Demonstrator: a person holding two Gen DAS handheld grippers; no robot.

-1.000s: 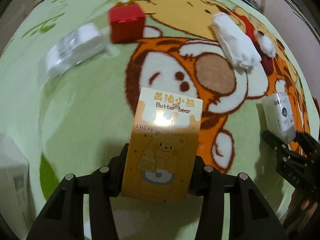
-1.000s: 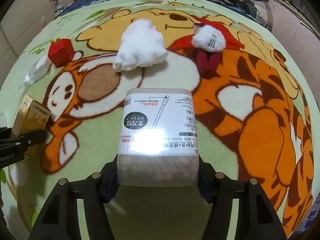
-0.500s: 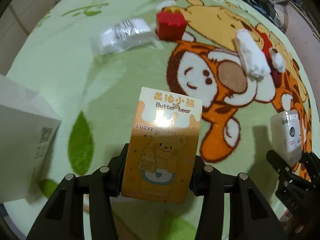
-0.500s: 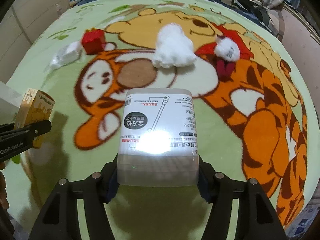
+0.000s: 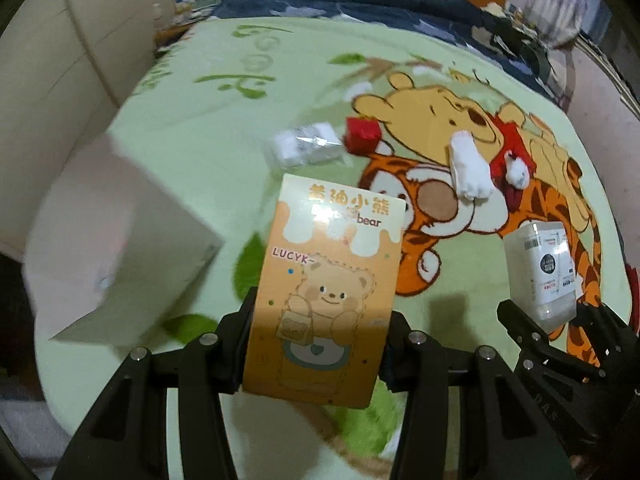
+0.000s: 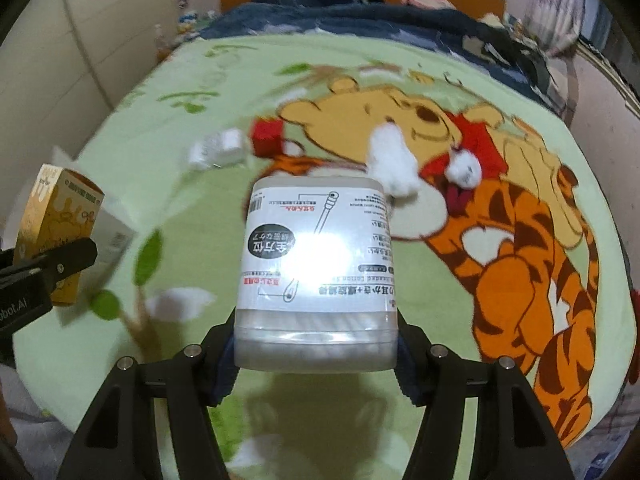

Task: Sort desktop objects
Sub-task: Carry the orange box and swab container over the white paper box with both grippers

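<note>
My left gripper (image 5: 316, 344) is shut on an orange Butter bear box (image 5: 328, 280) and holds it upright above the cartoon blanket (image 5: 224, 120). My right gripper (image 6: 316, 344) is shut on a clear cotton swab tub (image 6: 316, 272). The tub also shows at the right of the left wrist view (image 5: 540, 272), and the orange box at the left of the right wrist view (image 6: 56, 236). On the blanket lie a red box (image 5: 362, 134), a white wrapped packet (image 5: 304, 148), a white sock (image 5: 468, 168) and a small red-and-white item (image 5: 516, 170).
A large white box (image 5: 116, 248) stands at the left, close to the orange box; its corner shows in the right wrist view (image 6: 114, 236). A dark blue quilt (image 5: 360, 4) lies beyond the blanket. A cream wall (image 5: 60, 60) is at the left.
Both grippers have lifted and pulled back with their objects; the blanket items look farther away. The white box has come closer into the left wrist view.
</note>
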